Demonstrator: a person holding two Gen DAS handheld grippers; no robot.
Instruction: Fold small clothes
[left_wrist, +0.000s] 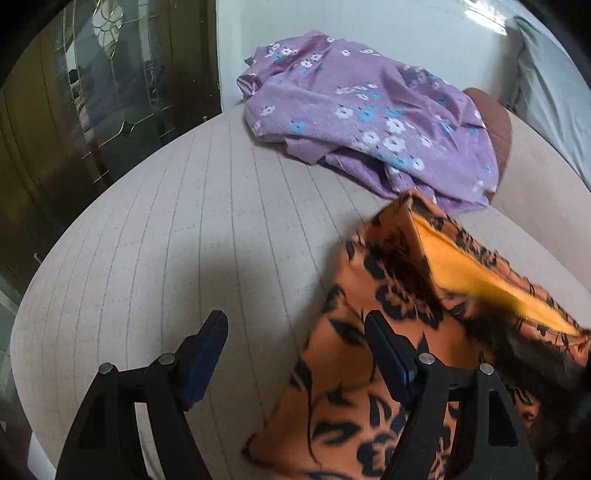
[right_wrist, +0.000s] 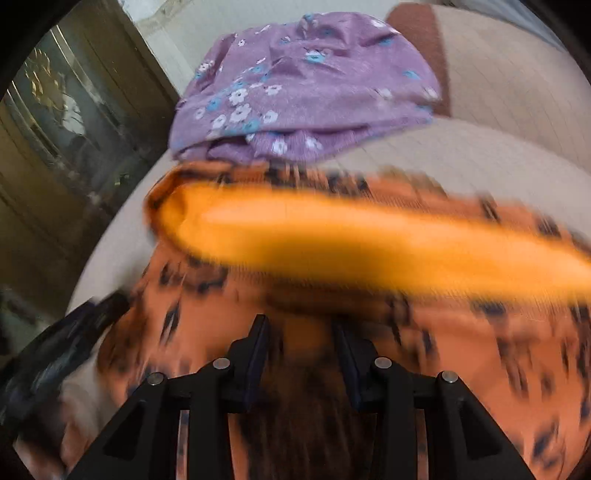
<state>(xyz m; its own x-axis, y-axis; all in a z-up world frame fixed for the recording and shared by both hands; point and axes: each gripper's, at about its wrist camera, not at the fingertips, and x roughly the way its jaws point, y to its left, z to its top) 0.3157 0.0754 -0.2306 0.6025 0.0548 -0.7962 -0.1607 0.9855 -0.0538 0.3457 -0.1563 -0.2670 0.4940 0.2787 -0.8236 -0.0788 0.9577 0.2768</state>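
Observation:
An orange garment with black flower print (left_wrist: 391, 295) lies on the beige striped cushion (left_wrist: 166, 229), with its plain orange inside showing along a lifted edge. My left gripper (left_wrist: 295, 350) is open and empty, its right finger (left_wrist: 388, 354) over the garment's left part. In the right wrist view the orange garment (right_wrist: 332, 236) is blurred by motion and fills the frame. My right gripper (right_wrist: 301, 339) is partly closed around a bunch of its cloth. A crumpled purple garment with white and blue flowers (left_wrist: 369, 114) lies at the back; it also shows in the right wrist view (right_wrist: 303, 88).
A dark wooden door with leaded glass (left_wrist: 92, 103) stands at the left, beyond the cushion's edge. A brown cushion (left_wrist: 498, 125) lies behind the purple garment. A white wall (left_wrist: 406, 26) is at the back. My left gripper shows blurred at the lower left of the right wrist view (right_wrist: 55, 354).

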